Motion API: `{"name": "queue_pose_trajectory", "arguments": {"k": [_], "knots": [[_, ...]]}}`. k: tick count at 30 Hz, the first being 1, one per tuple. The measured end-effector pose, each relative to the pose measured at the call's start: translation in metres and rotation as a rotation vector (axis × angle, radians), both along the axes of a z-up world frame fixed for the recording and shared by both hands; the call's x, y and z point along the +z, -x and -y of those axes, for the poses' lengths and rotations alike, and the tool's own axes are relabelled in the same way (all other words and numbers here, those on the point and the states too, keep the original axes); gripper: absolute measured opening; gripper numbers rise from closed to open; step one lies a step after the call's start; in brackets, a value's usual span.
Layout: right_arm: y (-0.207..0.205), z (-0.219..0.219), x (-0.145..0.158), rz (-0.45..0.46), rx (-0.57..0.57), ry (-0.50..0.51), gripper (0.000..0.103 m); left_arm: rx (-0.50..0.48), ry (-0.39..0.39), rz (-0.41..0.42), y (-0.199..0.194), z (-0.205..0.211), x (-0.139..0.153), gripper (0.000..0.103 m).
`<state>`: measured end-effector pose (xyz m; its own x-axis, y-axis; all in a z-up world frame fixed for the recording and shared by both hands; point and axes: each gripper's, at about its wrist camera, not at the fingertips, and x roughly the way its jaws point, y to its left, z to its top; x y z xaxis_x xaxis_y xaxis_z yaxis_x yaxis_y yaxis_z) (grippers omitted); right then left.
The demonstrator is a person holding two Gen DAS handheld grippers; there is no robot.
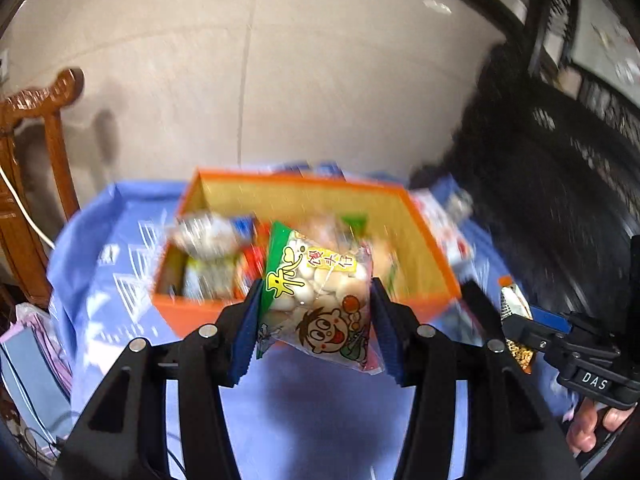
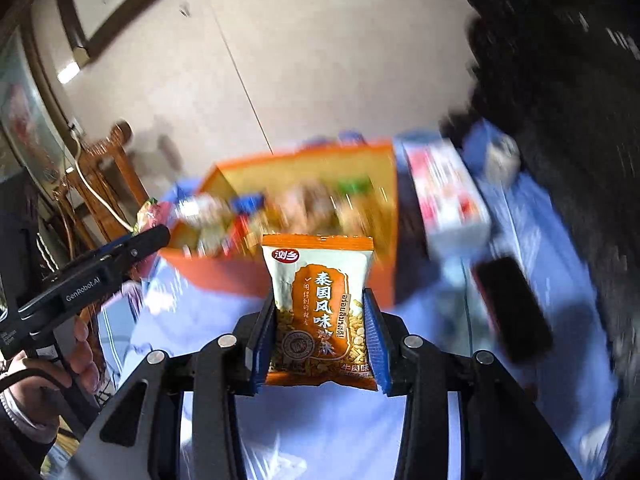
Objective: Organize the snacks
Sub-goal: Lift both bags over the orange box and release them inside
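Observation:
My left gripper point(image 1: 316, 320) is shut on a clear green-edged bag of small round biscuits point(image 1: 316, 292) with a cartoon face, held up in front of the orange box point(image 1: 432, 256). My right gripper point(image 2: 320, 332) is shut on an orange and white packet of fried rice snack point(image 2: 320, 300), upright between the blue pads. The orange box point(image 2: 280, 276) holds several blurred snack packets. In the left wrist view the right gripper point(image 1: 520, 324) shows at the right edge with its packet. In the right wrist view the left gripper point(image 2: 152, 236) pokes in from the left.
A blue cloth point(image 1: 120, 264) covers the table. A red and white carton point(image 2: 448, 192) and a black oblong object point(image 2: 512, 308) lie right of the box. A carved wooden chair point(image 1: 44, 152) stands at the left. A person's hand point(image 2: 80, 360) holds the left gripper's handle.

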<state>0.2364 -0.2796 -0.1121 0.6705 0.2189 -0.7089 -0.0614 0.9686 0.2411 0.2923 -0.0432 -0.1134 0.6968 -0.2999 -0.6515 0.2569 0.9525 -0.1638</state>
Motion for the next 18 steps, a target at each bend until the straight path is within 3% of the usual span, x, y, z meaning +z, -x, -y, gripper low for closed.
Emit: {"name": "queue_pose_trajectory", "arguments": {"k": [7,9,10,11,12,18], "knots": [[-0.069,-0.013,0.038,0.097,0.041,0.034,0.041,0.034,-0.029,0.065,-0.053,0.002,0.043,0.051],[-0.087,-0.019,0.044,0.11,0.043,0.04,0.045,0.055,-0.051,0.065,-0.069,0.007,0.05,0.063],[-0.096,-0.021,0.044,0.107,0.043,0.047,0.068,0.075,-0.064,0.059,-0.075,0.007,0.052,0.071],[-0.105,-0.024,0.045,0.092,0.034,0.057,0.086,0.095,-0.077,0.049,-0.081,0.007,0.053,0.094],[-0.109,-0.025,0.046,0.085,0.012,0.07,0.099,0.133,-0.095,0.032,-0.086,0.005,0.054,0.099],[-0.104,-0.036,0.045,0.069,0.0,0.124,0.1,0.189,-0.079,-0.053,-0.084,-0.013,0.045,0.099]]}}
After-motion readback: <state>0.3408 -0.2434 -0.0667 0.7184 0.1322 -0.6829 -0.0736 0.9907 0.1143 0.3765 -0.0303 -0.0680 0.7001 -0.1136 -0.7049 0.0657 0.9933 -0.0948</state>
